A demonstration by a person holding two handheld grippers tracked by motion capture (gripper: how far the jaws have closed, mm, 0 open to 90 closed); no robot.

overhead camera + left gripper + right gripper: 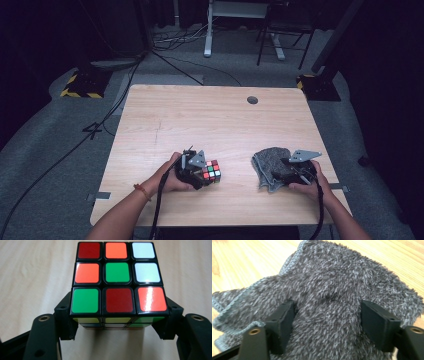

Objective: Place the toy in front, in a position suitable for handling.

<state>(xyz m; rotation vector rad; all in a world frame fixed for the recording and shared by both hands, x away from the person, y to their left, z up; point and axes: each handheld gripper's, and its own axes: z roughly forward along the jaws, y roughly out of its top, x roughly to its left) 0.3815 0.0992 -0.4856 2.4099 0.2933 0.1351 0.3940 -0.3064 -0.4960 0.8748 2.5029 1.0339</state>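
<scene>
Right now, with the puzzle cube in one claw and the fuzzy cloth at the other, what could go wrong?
The left claw grips the multicoloured plastic puzzle cube only at its bottom layer, so a layer may twist or the cube may tip out when lifted. The right claw stands wide in a hump of the grey fuzzy cloth; closing might catch only loose pile and let the cloth slip. The cloth lies near the wooden table's front edge and could be dragged off.

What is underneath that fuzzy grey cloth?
The grey cloth lies bunched on the wooden table, with bare wood showing around it. The right gripper straddles a raised fold. Whether anything lies beneath stays hidden by the cloth.
</scene>
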